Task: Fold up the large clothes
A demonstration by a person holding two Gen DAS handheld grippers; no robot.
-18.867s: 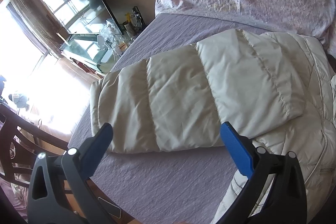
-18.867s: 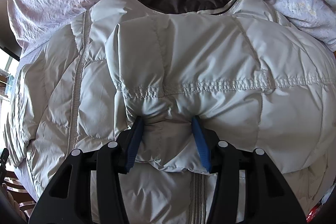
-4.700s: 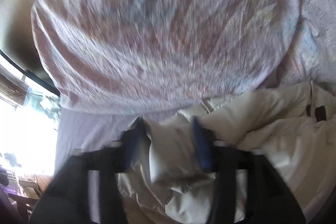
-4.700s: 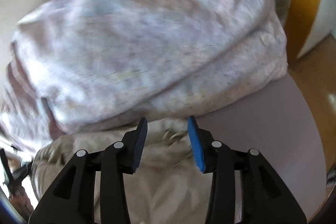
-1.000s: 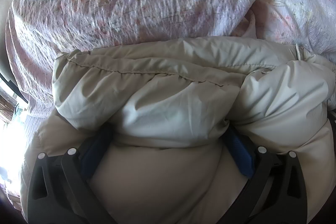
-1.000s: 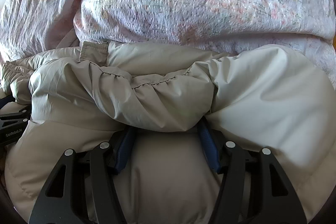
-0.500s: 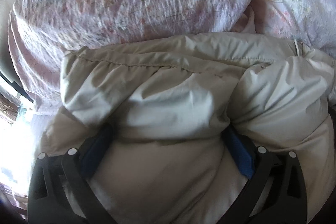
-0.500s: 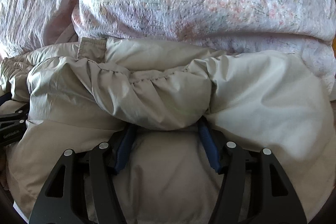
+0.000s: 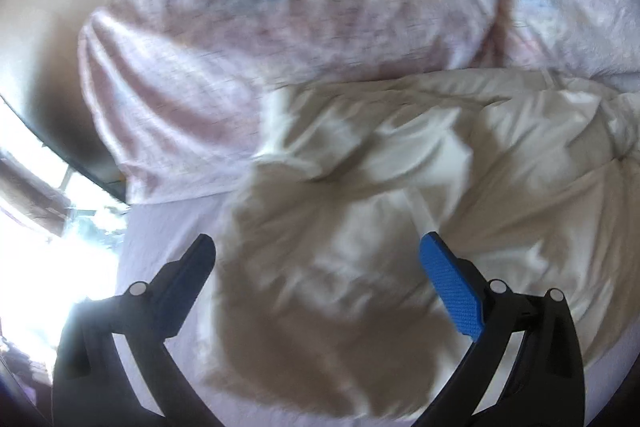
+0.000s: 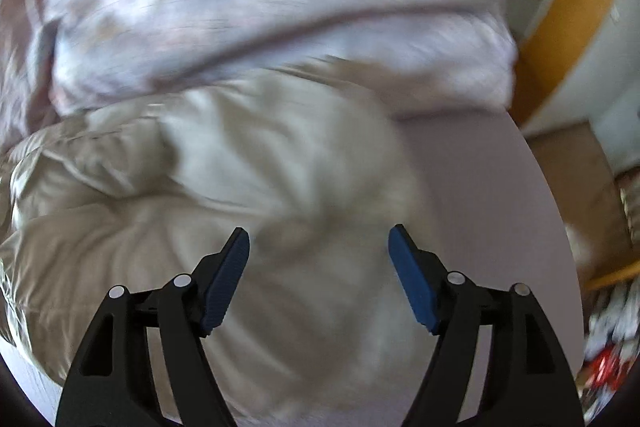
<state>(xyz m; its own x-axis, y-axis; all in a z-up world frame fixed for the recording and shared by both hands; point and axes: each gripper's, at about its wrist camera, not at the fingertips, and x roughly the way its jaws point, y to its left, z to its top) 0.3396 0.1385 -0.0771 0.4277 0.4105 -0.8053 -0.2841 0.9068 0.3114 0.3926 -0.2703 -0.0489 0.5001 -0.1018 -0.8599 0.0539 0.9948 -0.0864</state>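
Folded jacket (image 9: 360, 227) on bed (image 10: 480, 207), blurry; left gripper (image 9: 316, 259) spread wide, right gripper (image 10: 318, 247) opening, both apparently empty

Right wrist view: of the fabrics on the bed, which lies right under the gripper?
The beige puffer jacket, plain and quilted, below the opening right gripper. The floral duvet is heaped behind it; the lilac sheet is flat.

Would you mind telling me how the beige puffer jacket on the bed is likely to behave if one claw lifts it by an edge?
The puffer jacket would probably sag and unfold, since it lies in soft, rumpled folds. It looks puffy, so likely light for its bulk. Its sheen suggests slick fabric that may slip from the pads.
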